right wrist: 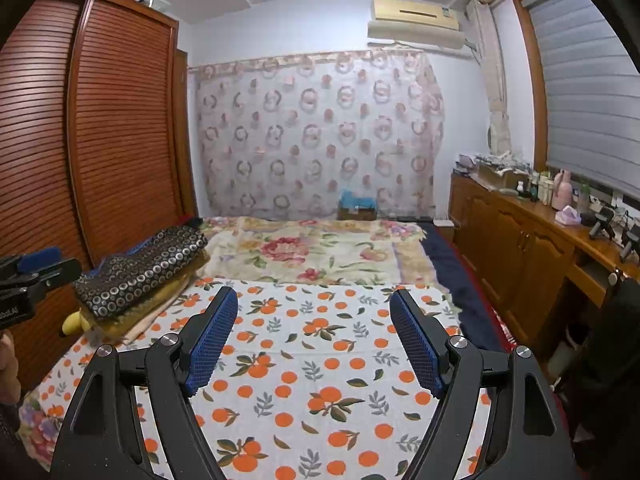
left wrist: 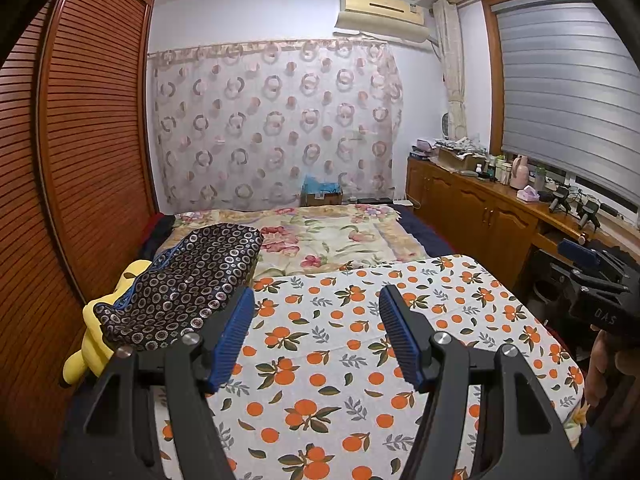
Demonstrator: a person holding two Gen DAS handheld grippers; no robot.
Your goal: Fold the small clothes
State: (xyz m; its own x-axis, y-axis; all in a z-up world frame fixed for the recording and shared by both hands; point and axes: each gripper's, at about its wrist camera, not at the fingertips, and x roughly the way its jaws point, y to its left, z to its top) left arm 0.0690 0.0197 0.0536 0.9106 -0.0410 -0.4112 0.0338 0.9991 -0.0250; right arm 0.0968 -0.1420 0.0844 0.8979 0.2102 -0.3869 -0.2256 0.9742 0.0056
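My left gripper (left wrist: 317, 293) hovers open over a white cloth printed with oranges (left wrist: 344, 360), nothing between its blue pads. The right gripper (right wrist: 313, 294) is open too, above the same orange-print cloth (right wrist: 320, 368), and its jaws hold nothing. A dark garment with ring patterns (left wrist: 184, 284) lies folded at the bed's left side, on top of a small pile (right wrist: 136, 272). Each gripper shows at the edge of the other's view: the right one (left wrist: 596, 276) and the left one (right wrist: 36, 268).
A yellow plush toy (left wrist: 90, 344) sits under the dark garment by the wooden louvred wardrobe (left wrist: 80, 140). Behind the printed cloth lies a floral blanket (left wrist: 332, 236). A wooden cabinet with bottles (right wrist: 520, 240) runs along the right wall. A hand (left wrist: 612, 364) holds the right gripper.
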